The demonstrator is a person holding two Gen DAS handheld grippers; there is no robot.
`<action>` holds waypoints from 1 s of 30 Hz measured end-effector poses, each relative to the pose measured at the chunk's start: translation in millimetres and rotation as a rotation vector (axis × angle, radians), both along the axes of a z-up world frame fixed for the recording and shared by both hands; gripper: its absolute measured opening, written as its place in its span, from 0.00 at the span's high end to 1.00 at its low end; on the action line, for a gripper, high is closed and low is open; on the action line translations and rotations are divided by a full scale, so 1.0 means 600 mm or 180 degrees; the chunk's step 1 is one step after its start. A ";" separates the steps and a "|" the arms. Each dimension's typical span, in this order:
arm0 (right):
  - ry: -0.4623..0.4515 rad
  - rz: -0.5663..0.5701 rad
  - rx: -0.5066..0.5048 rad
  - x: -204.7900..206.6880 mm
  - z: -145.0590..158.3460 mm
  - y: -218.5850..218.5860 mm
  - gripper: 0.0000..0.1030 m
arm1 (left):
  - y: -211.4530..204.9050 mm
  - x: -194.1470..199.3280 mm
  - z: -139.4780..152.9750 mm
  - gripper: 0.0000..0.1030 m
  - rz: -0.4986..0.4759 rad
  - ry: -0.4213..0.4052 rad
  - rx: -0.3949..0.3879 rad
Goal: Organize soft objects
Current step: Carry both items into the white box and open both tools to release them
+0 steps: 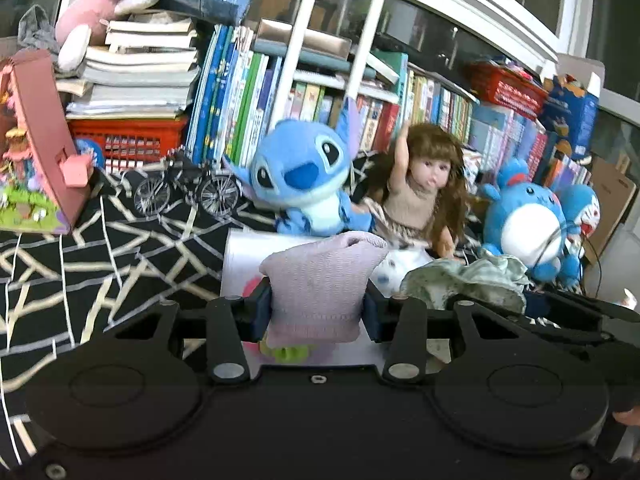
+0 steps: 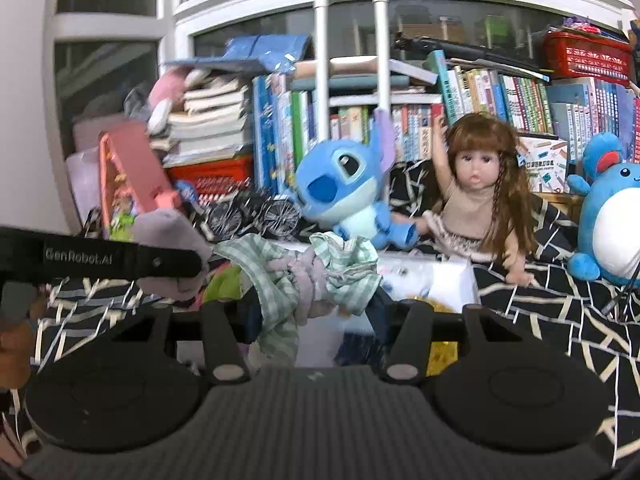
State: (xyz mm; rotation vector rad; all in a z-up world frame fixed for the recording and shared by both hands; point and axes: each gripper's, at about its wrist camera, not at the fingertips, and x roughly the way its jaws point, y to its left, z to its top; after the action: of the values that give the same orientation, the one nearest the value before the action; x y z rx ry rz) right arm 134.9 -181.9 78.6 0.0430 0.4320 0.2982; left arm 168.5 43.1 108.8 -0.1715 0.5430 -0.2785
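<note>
My left gripper is shut on a pale lilac knitted cloth, which stands up between its blue pads. My right gripper is shut on a bundle of green checked cloth with a lilac strip wound through it. The same bundle shows low right in the left wrist view. In the right wrist view the lilac cloth sits at the left, behind the black finger of the left gripper. Both cloths hang just above a white box on the patterned black cover.
A blue Stitch plush, a long-haired doll and a round blue plush sit behind the box. A toy bicycle and a pink toy house stand left. Rows of books and red baskets line the back.
</note>
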 end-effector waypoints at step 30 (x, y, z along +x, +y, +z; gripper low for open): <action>0.0928 -0.0393 0.0383 0.275 -0.080 0.009 0.46 | -0.026 0.288 -0.090 0.58 0.0223 0.0768 0.0102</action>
State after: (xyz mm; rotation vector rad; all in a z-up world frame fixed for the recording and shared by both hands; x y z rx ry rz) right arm 299.8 -176.4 30.4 0.2321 0.6976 0.1959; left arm 341.4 27.2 54.5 -0.1941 0.7787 -0.1814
